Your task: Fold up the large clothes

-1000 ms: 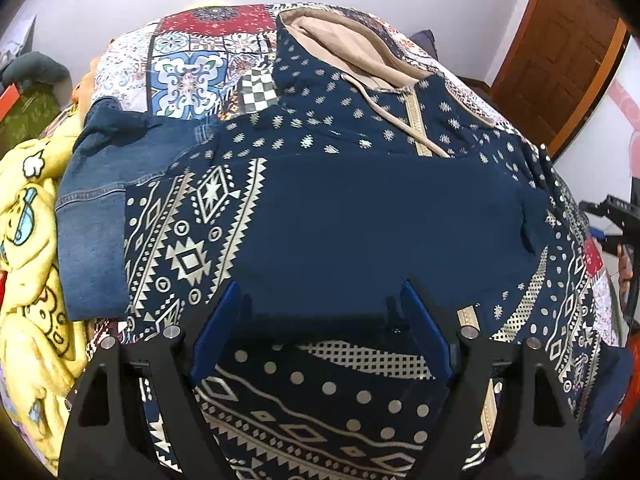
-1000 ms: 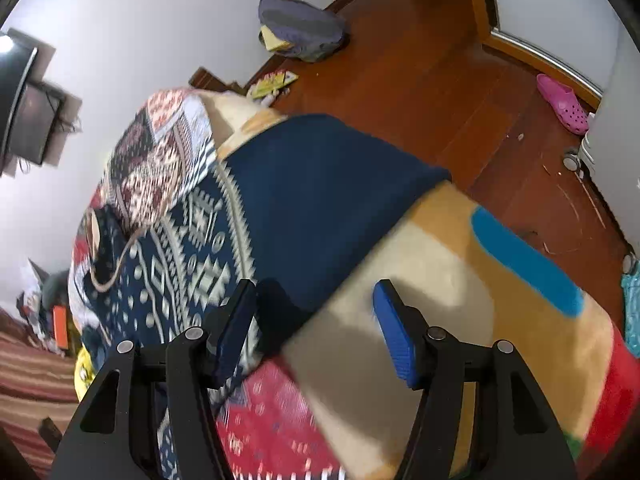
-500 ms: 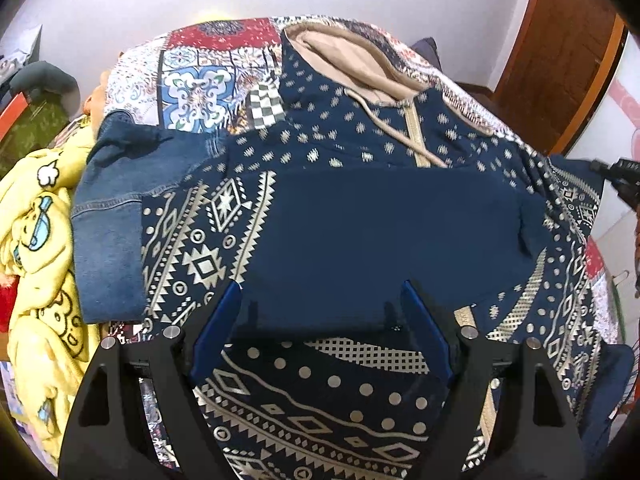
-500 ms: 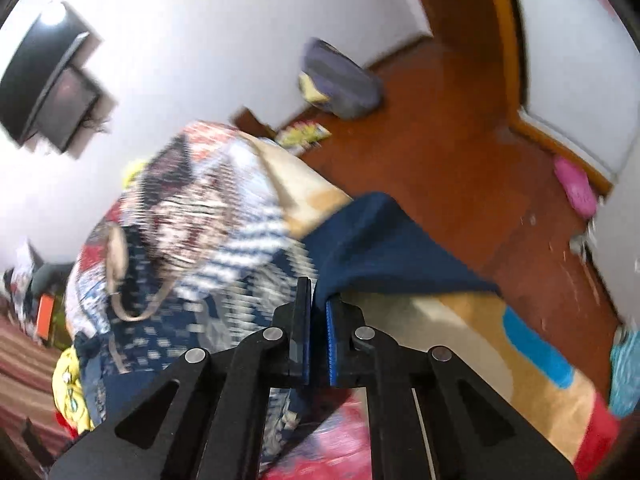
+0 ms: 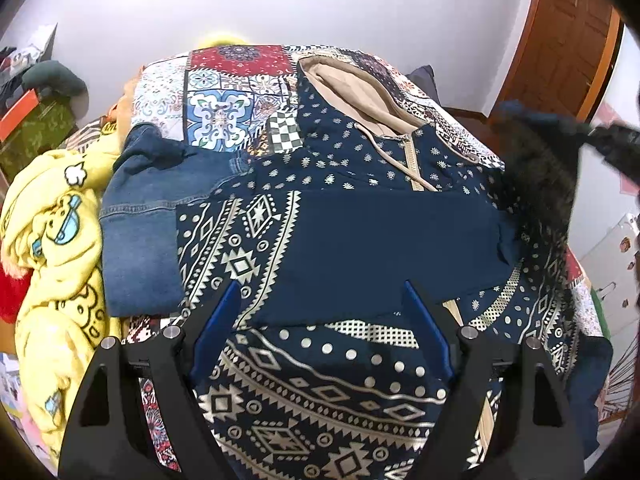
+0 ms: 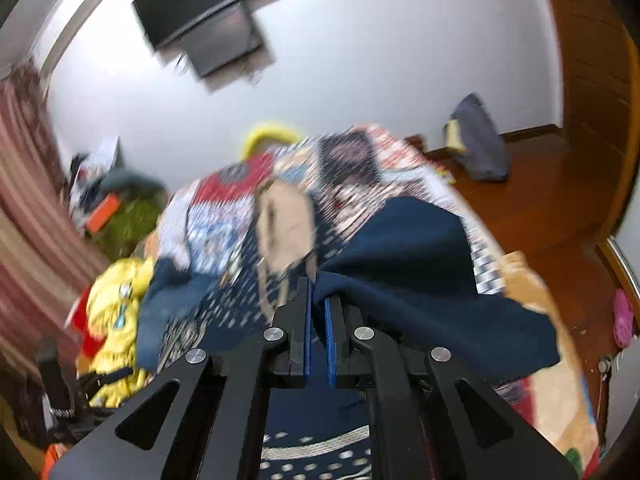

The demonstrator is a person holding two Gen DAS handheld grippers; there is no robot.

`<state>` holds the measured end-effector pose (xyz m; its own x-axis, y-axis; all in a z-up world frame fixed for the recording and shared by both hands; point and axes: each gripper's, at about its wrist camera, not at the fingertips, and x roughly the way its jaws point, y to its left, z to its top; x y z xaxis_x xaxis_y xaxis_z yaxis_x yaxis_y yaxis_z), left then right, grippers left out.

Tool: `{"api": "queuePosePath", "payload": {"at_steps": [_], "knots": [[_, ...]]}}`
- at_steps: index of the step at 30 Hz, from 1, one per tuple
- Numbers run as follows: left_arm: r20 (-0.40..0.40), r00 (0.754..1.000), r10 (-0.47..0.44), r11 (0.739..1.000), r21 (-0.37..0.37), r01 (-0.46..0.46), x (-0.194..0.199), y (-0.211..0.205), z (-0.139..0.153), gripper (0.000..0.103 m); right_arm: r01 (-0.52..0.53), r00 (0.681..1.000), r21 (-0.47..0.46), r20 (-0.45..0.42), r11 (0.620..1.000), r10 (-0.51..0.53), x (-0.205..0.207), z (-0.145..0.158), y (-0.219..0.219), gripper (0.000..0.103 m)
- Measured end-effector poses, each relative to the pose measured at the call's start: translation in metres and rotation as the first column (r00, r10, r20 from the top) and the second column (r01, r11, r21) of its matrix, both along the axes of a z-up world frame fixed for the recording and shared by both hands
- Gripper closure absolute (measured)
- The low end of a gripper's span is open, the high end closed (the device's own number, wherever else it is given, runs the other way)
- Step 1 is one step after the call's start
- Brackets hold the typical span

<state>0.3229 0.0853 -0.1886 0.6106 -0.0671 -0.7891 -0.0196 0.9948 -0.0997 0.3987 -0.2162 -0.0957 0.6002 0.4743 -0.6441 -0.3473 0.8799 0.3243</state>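
Observation:
A navy hooded jacket (image 5: pixel 360 168) with cream tribal patterns and a beige hood lining lies spread on the bed. One sleeve (image 5: pixel 384 256) is folded across its chest, plain navy side up. My left gripper (image 5: pixel 320 308) hangs open above the jacket's lower front, holding nothing. My right gripper (image 6: pixel 319 292) is shut on the jacket's other sleeve (image 6: pixel 404 264), lifted off the bed with the navy cloth draping to the right. In the left wrist view that gripper appears as a dark blur (image 5: pixel 560 148) at the right, trailing the raised cloth.
A patchwork bedspread (image 5: pixel 224 108) covers the bed. Folded denim (image 5: pixel 140 232) and a yellow cartoon blanket (image 5: pixel 52 248) lie at the left. A wooden door (image 5: pixel 560 40) stands at the right. On the wooden floor are a grey bag (image 6: pixel 476 140) and a pink shoe (image 6: pixel 624 318).
My right gripper closed on the sleeve at the bed's edge, then rose and rolled, carrying the cloth up over the bed. The left gripper drew back and up a little, still open.

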Motion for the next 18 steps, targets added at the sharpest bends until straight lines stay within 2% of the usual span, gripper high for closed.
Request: {"api": "queuePosePath", "payload": {"at_steps": [4,10,13,18], "knots": [[-0.001,1.000,0.007,1.000,-0.006,-0.007,-0.009,0.009,0.001,0.021,-0.070,0.988,-0.026,-0.143,0.997,0.065,0.005,-0.046,0.044,0.098],[-0.025,1.000,-0.004,1.000,0.005,0.004,-0.018,0.015,-0.002,0.021,-0.124,0.952,-0.066,-0.291,0.990,0.100,0.000,-0.097,0.066,0.095],[-0.032,0.999,-0.015,1.000,0.013,0.015,-0.018,0.011,-0.002,0.021,-0.163,0.925,-0.086,-0.359,0.983,0.122,-0.007,-0.111,0.065,0.095],[-0.028,0.999,-0.042,0.998,0.036,0.043,-0.013,-0.007,0.005,0.021,-0.260,0.895,-0.156,-0.408,0.953,0.178,-0.024,-0.108,0.062,0.092]]}}
